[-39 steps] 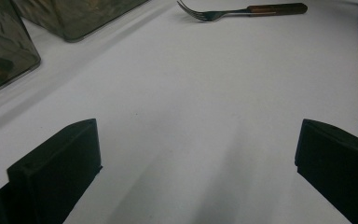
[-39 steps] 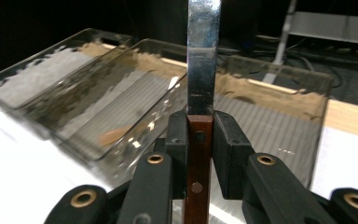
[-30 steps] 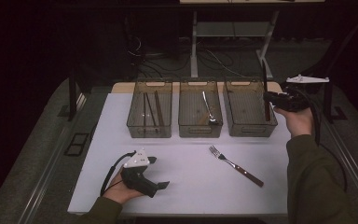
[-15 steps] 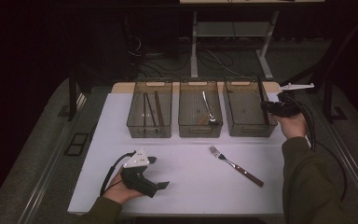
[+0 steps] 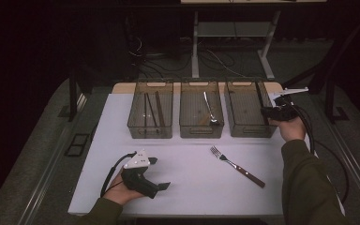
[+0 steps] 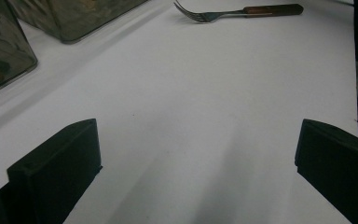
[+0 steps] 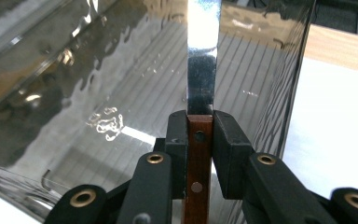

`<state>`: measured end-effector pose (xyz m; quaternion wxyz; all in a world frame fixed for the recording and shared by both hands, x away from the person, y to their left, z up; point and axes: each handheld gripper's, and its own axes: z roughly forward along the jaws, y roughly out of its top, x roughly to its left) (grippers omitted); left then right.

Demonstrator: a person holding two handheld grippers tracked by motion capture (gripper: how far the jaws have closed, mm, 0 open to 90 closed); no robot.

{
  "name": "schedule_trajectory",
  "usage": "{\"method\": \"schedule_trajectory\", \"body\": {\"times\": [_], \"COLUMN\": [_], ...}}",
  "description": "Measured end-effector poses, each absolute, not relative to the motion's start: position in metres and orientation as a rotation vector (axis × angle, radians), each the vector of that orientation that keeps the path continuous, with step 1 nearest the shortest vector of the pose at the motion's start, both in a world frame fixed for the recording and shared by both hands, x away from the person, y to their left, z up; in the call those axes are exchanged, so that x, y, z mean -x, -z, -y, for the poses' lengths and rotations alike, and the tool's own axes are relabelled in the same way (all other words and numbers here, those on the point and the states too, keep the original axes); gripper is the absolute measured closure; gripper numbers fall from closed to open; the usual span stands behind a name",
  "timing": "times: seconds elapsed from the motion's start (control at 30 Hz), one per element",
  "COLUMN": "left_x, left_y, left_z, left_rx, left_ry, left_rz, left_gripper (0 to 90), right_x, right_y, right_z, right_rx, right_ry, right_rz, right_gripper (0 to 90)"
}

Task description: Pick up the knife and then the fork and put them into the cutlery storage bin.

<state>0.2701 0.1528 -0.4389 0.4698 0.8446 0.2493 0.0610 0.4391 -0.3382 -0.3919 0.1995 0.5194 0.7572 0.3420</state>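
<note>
Wooden-handled steel knife (image 7: 199, 140) is pinched by its handle between the pressed jaws of the right gripper (image 7: 199, 135), its blade reaching into the rightmost smoky transparent plastic bin (image 5: 243, 123). Spread wide with nothing between its jaws, the left gripper (image 5: 155, 185) is rested on the white table (image 5: 192, 183), near a wooden-handled fork (image 5: 236, 166).

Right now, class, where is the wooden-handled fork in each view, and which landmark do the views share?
High view: the fork lies right of centre on the white table top, before the middle bin.
Left gripper view: top edge, tines pointing left, beyond open jaws.
Right gripper view: faces the right bin, jaws shut on a knife.
Shared landmark: the white table top.
</note>
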Motion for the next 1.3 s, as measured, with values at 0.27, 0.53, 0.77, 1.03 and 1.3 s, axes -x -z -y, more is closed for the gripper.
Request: {"method": "schedule_trajectory", "body": {"times": [0.27, 0.53, 0.77, 1.03, 1.3], "left_x": [-0.270, -0.270, -0.270, -0.269, -0.269], "left_y": [0.439, 0.439, 0.439, 0.438, 0.439], "left_z": [-0.153, -0.153, -0.153, -0.153, -0.151], "left_rx": [-2.069, -2.070, -2.074, -2.074, -2.077], "left_ry": [-0.149, -0.150, -0.151, -0.154, -0.154], "left_rz": [-0.609, -0.609, -0.608, -0.610, -0.608], "left_gripper": [0.0, 0.0, 0.0, 0.0, 0.0], "right_x": [-0.441, -0.430, -0.408, -0.375, -0.348], "right_y": [0.395, 0.387, 0.376, 0.370, 0.375], "right_z": [0.338, 0.339, 0.340, 0.335, 0.326], "right_rx": [-1.482, -1.462, -1.406, -1.346, -1.287], "right_ry": [-0.934, -1.052, -1.187, -1.274, -1.304], "right_rz": [-2.133, -2.117, -2.101, -2.101, -2.141], "right_gripper": [58.9, 49.1, 43.2, 38.7, 35.3]}}
